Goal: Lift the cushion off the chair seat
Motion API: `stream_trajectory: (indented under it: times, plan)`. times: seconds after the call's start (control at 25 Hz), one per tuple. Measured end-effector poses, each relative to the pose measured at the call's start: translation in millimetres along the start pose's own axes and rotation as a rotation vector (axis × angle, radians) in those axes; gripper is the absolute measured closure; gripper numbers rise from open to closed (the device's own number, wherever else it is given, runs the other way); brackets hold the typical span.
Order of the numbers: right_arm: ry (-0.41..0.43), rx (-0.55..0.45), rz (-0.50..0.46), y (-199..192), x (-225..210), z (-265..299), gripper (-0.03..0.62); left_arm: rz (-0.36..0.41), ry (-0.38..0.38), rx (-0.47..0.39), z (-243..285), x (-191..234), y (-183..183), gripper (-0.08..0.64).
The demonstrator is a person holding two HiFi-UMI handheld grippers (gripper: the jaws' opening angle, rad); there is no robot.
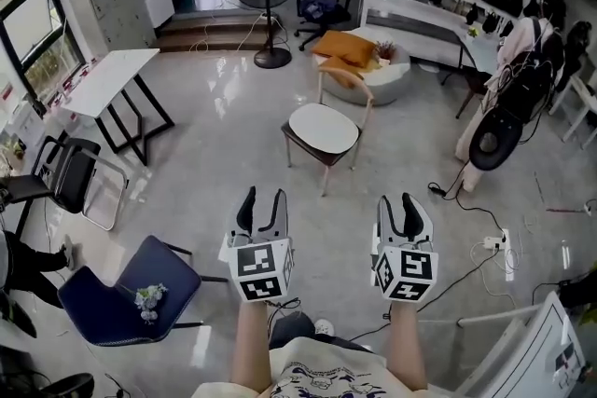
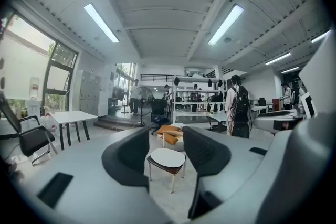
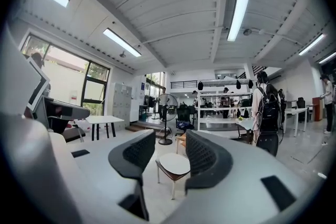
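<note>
Left gripper (image 1: 263, 200) and right gripper (image 1: 396, 202) are held with jaws apart, nothing clamped. Both are kept well short of the chair (image 1: 315, 152). White cushion (image 1: 323, 127) is seen flat on the seat. In the right gripper view its right edge is hidden by a jaw.

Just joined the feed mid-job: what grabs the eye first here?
The left claw and right claw, both open and empty, fill the bottom of the head view. Straight ahead, some way off, stands the chair with the white cushion on its seat. Behind it, orange cushions lie on a round white pouf.
</note>
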State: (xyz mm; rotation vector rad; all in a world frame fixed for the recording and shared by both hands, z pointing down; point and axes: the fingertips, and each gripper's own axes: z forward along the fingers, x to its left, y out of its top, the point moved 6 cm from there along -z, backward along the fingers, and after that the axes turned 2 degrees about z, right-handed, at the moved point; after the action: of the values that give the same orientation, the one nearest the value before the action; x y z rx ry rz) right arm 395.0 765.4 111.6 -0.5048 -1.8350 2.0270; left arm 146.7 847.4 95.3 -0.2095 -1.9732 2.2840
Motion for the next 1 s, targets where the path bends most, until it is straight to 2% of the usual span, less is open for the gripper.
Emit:
stream_trajectory:
  times: [0.12, 0.24, 0.48, 0.72, 1.0]
  plan:
    - [0.012, 0.014, 0.0, -6, -8, 7, 0.358, -0.002, -0.001, -0.005, 5, -6, -1, 0.33]
    - [0.026, 0.029, -0.001, -11, -11, 18, 0.342, 0.004, 0.003, 0.011, 16, -8, -5, 0.304]
    - [0.042, 0.039, -0.001, -12, -13, 57, 0.321, 0.009, -0.001, 0.028, 55, -1, -7, 0.298]
    - [0.038, 0.049, 0.006, -14, -23, 131, 0.314, 0.001, -0.01, 0.025, 127, 16, -2, 0.296]
    - [0.026, 0.031, -0.002, 5, -25, 239, 0.308, -0.007, -0.021, 0.016, 234, 49, 13, 0.296]
